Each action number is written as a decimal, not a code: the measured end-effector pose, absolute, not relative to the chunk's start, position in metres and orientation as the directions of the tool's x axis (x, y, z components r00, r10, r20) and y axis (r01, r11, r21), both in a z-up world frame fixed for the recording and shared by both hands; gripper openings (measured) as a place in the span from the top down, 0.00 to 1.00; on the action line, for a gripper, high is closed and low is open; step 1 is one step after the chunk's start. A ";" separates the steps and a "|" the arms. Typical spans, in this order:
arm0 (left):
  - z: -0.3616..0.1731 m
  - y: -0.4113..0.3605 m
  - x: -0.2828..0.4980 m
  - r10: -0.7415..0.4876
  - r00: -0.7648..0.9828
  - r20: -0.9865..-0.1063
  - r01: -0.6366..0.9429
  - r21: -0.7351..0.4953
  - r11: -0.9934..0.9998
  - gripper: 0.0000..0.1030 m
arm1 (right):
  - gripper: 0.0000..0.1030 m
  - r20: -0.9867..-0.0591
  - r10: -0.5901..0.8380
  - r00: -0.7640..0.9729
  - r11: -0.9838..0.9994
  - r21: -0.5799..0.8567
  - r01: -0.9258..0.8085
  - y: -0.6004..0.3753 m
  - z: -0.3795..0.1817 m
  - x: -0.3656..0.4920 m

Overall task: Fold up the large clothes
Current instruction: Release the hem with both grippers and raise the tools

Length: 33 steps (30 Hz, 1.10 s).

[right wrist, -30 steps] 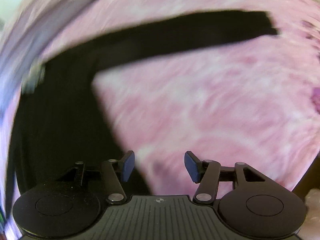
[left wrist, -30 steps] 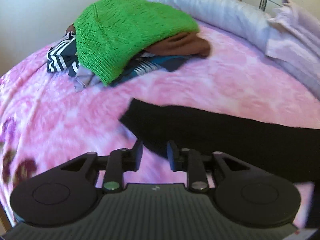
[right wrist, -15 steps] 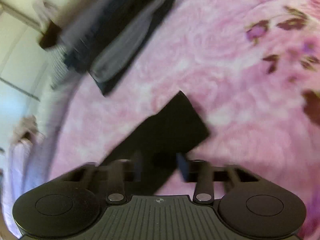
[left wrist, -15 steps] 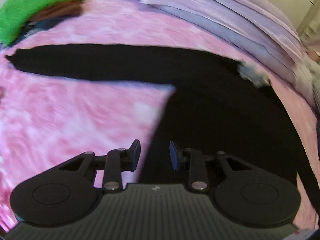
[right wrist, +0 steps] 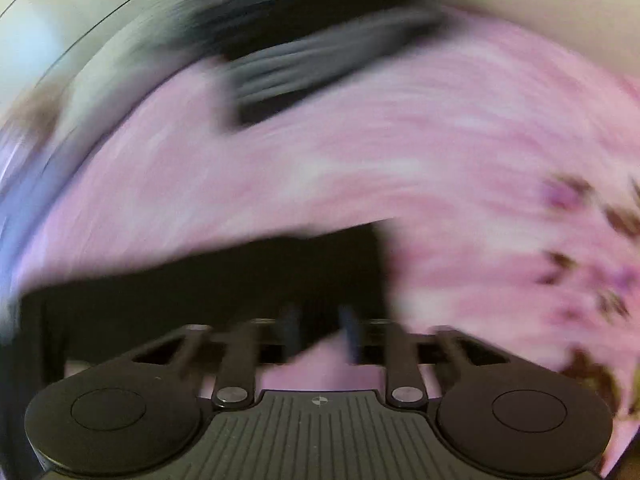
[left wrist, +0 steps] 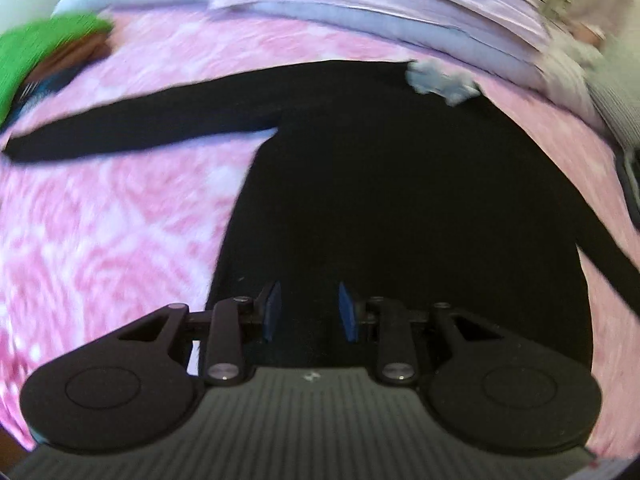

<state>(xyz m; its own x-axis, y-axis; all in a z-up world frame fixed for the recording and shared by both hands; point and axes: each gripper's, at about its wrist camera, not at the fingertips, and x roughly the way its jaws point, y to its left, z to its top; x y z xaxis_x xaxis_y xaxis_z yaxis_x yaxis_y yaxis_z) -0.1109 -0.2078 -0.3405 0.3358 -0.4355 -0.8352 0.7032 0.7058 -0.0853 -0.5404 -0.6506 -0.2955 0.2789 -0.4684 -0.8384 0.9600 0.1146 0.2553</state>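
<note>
Through the left wrist camera no writing is readable; only a small pale mark is showing on the ribbed housing. The black garment (left wrist: 400, 208) is lying flat on the pink blanket (left wrist: 120, 240), its body running from the gripper up toward the lilac bedding (left wrist: 400, 12), with one sleeve stretching out long toward the picture's left and another trailing off at the right edge. A pale blue patch (left wrist: 440, 80) is sitting at the garment's far edge. A green knit (left wrist: 36, 48) is lying on a pile at the upper left. The left gripper (left wrist: 308, 310) is hovering above the black body, its blue pads standing apart with nothing pinched between them. Half a second ago it was over the garment's left edge; now it is sitting squarely over the cloth.

Through the right wrist camera everything is smearing with motion, and no lettering is legible. The right gripper (right wrist: 320, 336) is opening its jaws, with the black sleeve end (right wrist: 240, 280) lying in front of and below them, its long axis running across the picture; the pads are not pressing it. A folded dark stack (right wrist: 320, 52) is lying farther up the blanket. Earlier this sleeve end was slanting diagonally; now it is lying nearly crosswise.
</note>
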 end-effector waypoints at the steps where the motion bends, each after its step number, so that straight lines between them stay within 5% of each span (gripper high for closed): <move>1: -0.341 -0.211 -0.112 -0.440 0.332 -0.835 0.727 -0.071 0.683 0.73 | 0.61 -0.825 -0.464 0.323 0.220 0.246 0.944 -0.634 -0.289 -0.514; 5: -0.350 -0.233 -0.114 -0.453 0.336 -0.826 0.804 0.001 0.595 0.68 | 0.61 -0.788 -0.322 0.525 0.616 0.246 0.748 -0.554 -0.273 -0.396; 10: -0.381 -0.240 -0.113 -0.435 0.300 -0.849 0.871 0.058 0.488 0.67 | 0.61 -0.796 -0.187 0.575 0.845 0.169 0.508 -0.452 -0.293 -0.299; 17: -0.391 -0.145 -0.138 -0.432 0.216 -0.876 0.880 -0.017 0.475 0.66 | 0.61 -0.865 -0.299 0.404 0.851 -0.050 0.523 -0.347 -0.326 -0.337; 23: -0.375 -0.101 -0.159 -0.297 0.113 -0.948 0.888 -0.038 0.458 0.67 | 0.53 -0.959 -0.189 0.213 0.731 0.008 0.682 -0.333 -0.316 -0.351; 29: -0.282 -0.093 -0.156 -0.282 0.140 -0.949 0.880 -0.011 0.475 0.67 | 0.52 -0.952 -0.133 0.276 0.604 0.143 0.784 -0.324 -0.231 -0.363; 33: -0.210 -0.098 -0.158 -0.345 0.199 -0.917 0.877 0.010 0.481 0.62 | 0.42 -0.929 -0.138 0.344 0.617 0.191 0.763 -0.313 -0.163 -0.359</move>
